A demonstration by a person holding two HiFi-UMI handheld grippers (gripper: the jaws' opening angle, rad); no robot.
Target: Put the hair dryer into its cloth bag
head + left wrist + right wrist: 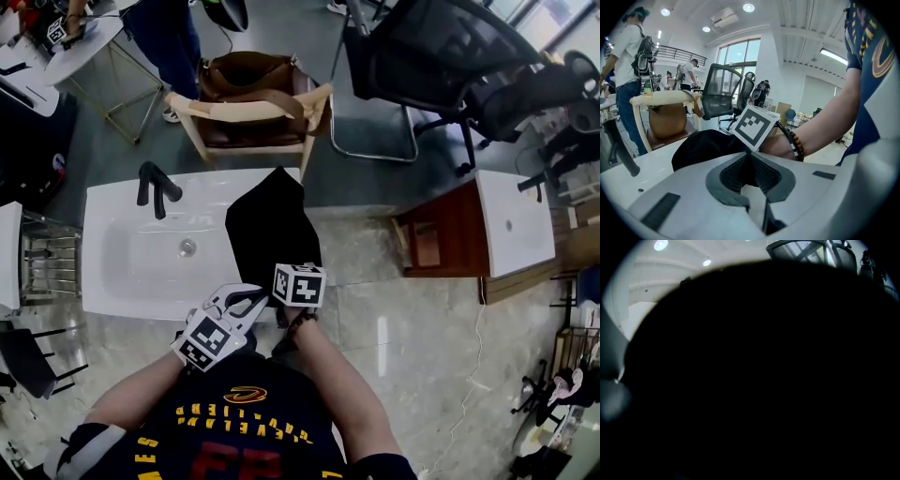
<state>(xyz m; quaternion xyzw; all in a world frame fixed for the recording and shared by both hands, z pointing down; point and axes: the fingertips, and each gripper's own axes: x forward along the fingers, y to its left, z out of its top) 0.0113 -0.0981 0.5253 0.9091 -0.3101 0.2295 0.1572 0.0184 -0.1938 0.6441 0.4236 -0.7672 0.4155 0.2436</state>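
The black cloth bag (272,230) lies across the right end of the white basin (122,281), its near end by my hands. No hair dryer shows in any view. My left gripper (248,300) sits just left of the bag's near end, and its jaws (750,157) are shut with nothing visible between them. The bag (705,145) bulges just beyond them. The right gripper's marker cube (298,284) rests at the bag's near end, also seen as the cube (754,126) in the left gripper view. Black cloth (759,380) fills the right gripper view and hides its jaws.
A black faucet (155,190) stands at the basin's back left. A metal rack (47,258) is at the left. Behind the basin are a wooden chair with a brown bag (253,89) and a black office chair (422,56). A wooden cabinet (445,239) stands to the right.
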